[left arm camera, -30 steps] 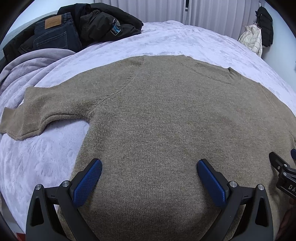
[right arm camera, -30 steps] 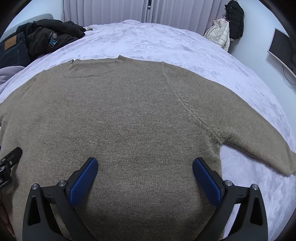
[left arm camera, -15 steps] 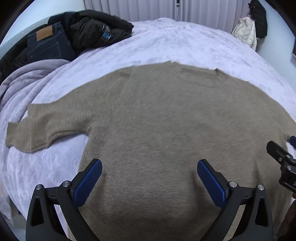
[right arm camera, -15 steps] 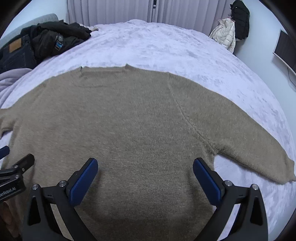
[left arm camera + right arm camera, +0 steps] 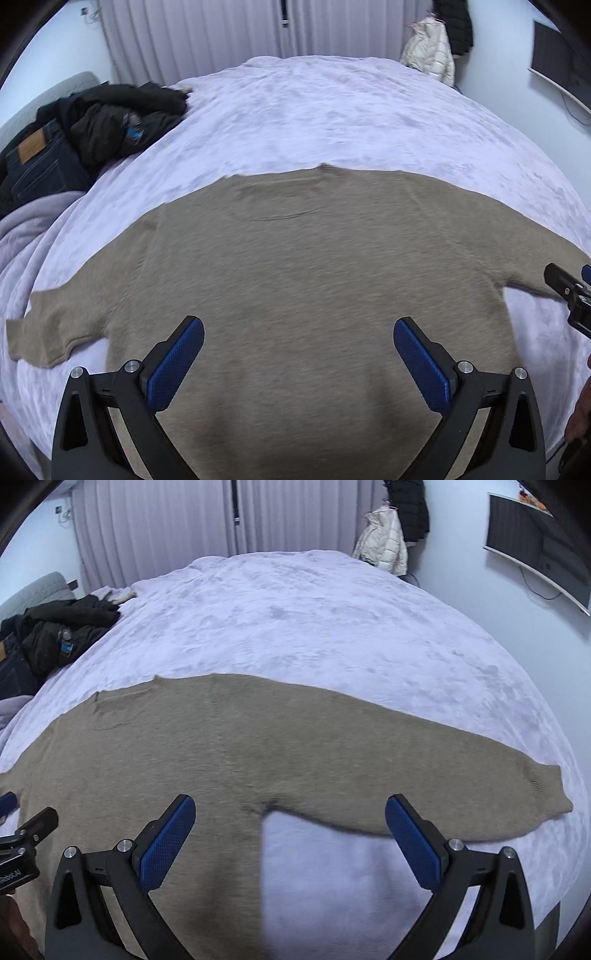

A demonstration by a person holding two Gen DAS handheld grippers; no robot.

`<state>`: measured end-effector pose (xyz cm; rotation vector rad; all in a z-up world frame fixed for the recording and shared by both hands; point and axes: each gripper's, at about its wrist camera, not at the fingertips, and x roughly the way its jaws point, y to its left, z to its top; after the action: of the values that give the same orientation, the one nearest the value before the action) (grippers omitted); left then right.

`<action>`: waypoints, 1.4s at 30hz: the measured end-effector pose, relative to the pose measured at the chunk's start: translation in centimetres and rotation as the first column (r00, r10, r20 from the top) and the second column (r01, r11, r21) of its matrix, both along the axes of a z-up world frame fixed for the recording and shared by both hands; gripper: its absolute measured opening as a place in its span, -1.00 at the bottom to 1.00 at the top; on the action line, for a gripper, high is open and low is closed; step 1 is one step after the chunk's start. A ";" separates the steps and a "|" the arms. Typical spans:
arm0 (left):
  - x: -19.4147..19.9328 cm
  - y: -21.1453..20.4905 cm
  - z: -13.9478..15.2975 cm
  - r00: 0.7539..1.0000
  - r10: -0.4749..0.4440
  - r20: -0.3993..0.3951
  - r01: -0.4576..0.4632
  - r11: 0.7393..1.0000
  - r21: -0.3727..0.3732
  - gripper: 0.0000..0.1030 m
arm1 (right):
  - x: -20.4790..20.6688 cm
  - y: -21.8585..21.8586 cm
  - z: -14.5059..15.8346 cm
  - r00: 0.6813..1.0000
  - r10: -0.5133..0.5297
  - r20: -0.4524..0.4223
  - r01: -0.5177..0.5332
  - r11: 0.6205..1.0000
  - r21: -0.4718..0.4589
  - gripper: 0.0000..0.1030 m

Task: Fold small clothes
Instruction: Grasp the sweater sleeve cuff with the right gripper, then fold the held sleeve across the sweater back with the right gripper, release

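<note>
A tan knitted sweater (image 5: pixel 295 266) lies flat on the lavender bed cover, neck away from me and both sleeves spread out. It also shows in the right wrist view (image 5: pixel 207 738), with its right sleeve (image 5: pixel 461 775) stretching to the right. My left gripper (image 5: pixel 299 358) is open and empty, above the lower body of the sweater. My right gripper (image 5: pixel 290 834) is open and empty, above the right armpit and side edge of the sweater. Each gripper's tip shows at the edge of the other's view.
The bed cover (image 5: pixel 332 118) stretches far beyond the sweater. A black jacket (image 5: pixel 122 118) and dark jeans (image 5: pixel 37 162) are piled at the far left, with a grey blanket (image 5: pixel 26 236) below them. Coats (image 5: pixel 388 542) hang on the far wall; a monitor (image 5: pixel 539 542) is mounted at right.
Both grippers have pulled back and up from the sweater, so more bed shows. The right gripper has shifted right toward the sleeve side. Both stay open.
</note>
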<state>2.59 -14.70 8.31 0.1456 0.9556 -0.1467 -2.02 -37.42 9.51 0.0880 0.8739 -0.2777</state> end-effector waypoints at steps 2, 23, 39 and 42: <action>0.3 -2.2 -0.1 0.999 -0.034 -0.012 0.034 0.999 0.002 1.00 | -1.1 -3.2 -0.1 0.998 -0.055 0.008 0.056 0.998 -0.010 0.99; 4.9 -18.3 -4.5 0.972 -0.172 -0.161 0.174 0.985 0.003 1.00 | -6.3 -20.7 -4.7 0.948 -0.317 -0.013 0.315 0.937 0.149 0.99; 15.9 -14.2 -6.4 0.972 0.119 -0.201 -0.110 0.992 0.058 1.00 | -6.2 -23.4 -1.3 0.913 -0.374 0.164 0.351 0.924 0.155 -0.86; 13.4 -13.5 -6.5 0.973 0.107 -0.203 -0.107 0.994 0.013 1.00 | -6.2 -24.2 -1.8 0.911 -0.385 0.146 0.359 0.916 0.178 -0.86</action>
<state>15.99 -28.23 1.81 0.0811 1.1658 -0.0620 -8.24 -61.59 7.74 0.4161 0.6925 -0.5553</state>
